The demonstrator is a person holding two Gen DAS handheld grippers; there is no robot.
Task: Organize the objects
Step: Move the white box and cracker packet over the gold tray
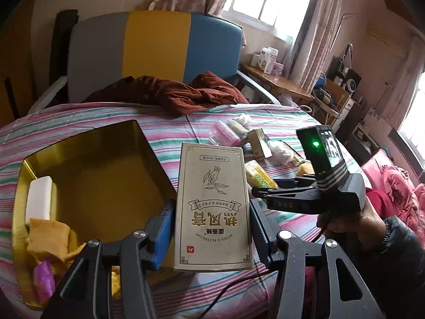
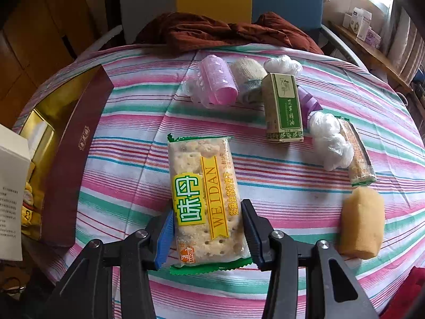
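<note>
While the left claw (image 1: 211, 228) is gripping a cream carton (image 1: 213, 207) with gold lettering, the right claw (image 2: 207, 235) is clamping a clear, green-edged cracker packet (image 2: 204, 199) lying on the striped bed (image 2: 292, 186).

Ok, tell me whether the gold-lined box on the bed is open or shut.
Open. The gold-lined box shows its bare gold floor with no lid over it, and a white block and yellow cloth lie inside at its near end.
</note>
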